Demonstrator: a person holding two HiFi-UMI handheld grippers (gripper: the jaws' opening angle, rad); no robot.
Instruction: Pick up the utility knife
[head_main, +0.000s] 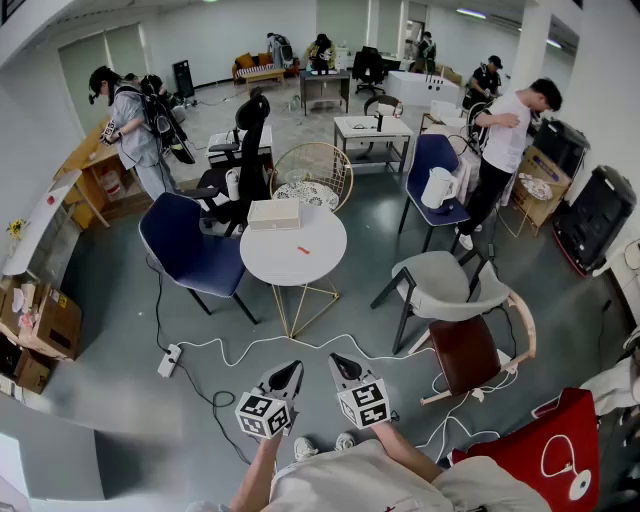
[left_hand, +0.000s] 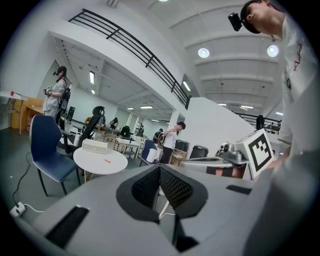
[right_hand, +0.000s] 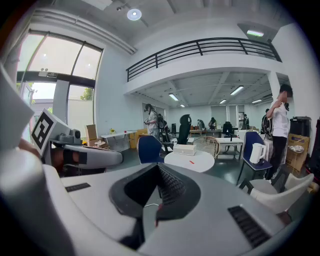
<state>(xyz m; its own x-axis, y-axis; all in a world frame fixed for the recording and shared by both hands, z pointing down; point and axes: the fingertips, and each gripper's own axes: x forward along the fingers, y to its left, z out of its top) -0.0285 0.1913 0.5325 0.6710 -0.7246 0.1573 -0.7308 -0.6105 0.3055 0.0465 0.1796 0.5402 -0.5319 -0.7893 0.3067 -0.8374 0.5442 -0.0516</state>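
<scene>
Both grippers hang low, well short of the table (head_main: 262, 268). The left gripper (head_main: 291, 369) and right gripper (head_main: 339, 361) each have their jaws pressed together, holding nothing. The knife (head_main: 303, 250) lies near the table's middle, apart from the box (head_main: 273, 213) at its far edge.

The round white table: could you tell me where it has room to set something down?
The table is bare on its near half and right side, around the orange utility knife. The white box crowds its far left edge.

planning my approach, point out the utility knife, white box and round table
utility knife (head_main: 303, 250), head view, orange body
white box (head_main: 274, 213), head view, top face
round table (head_main: 320, 264), head view, bare tabletop
</scene>
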